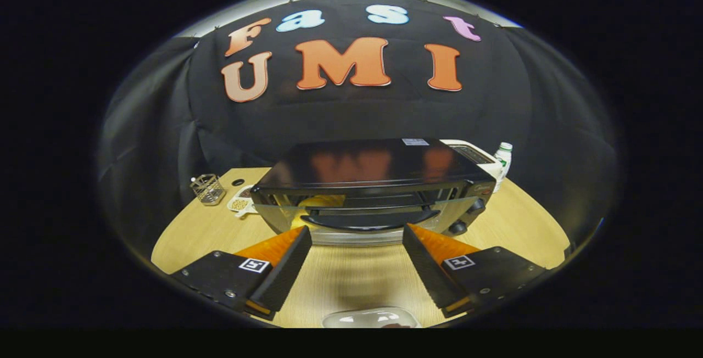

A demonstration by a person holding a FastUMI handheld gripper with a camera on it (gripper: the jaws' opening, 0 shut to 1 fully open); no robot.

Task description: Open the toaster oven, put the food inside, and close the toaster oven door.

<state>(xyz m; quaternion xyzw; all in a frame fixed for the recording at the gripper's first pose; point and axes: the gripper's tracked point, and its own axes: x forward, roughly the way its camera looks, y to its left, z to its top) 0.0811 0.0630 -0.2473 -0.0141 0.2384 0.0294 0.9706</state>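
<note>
Tool (357, 240) spread wide, gripping nothing; toaster oven (373, 182) door handle (369, 221) just ahead.

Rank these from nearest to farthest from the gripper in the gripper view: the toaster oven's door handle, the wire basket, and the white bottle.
The gripper is open, its fingers apart and holding nothing.
1. Toaster oven door handle: just ahead of the fingers, centered between them.
2. Wire basket: farther back on the table, left of the toaster oven.
3. White bottle: behind the oven's right rear corner.
</note>
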